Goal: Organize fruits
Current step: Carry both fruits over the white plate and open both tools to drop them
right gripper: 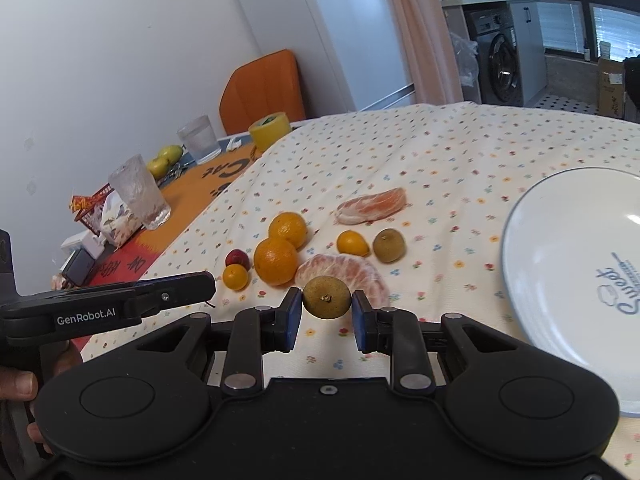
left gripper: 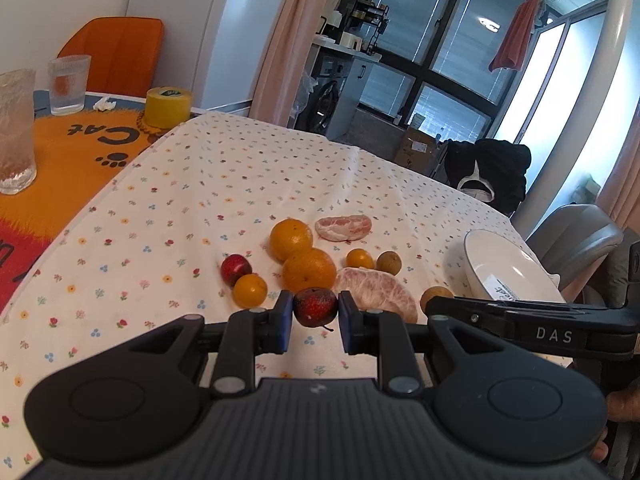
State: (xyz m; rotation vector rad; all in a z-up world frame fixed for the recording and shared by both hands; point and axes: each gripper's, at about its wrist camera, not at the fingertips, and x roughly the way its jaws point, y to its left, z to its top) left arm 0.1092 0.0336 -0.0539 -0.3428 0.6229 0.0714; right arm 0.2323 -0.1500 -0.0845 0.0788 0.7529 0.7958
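Observation:
On the flowered tablecloth lie two oranges, small orange fruits, a red fruit, a brown round fruit and peeled citrus segments. My left gripper is shut on a second dark red fruit, with the blue pads touching both its sides. My right gripper is shut on another brown round fruit, just in front of the large peeled segment. A white plate sits to the right.
To the left, an orange cat mat carries two glasses and a yellow tape roll. An orange chair stands behind the mat. A grey chair is past the table's right edge, with a hand at the left.

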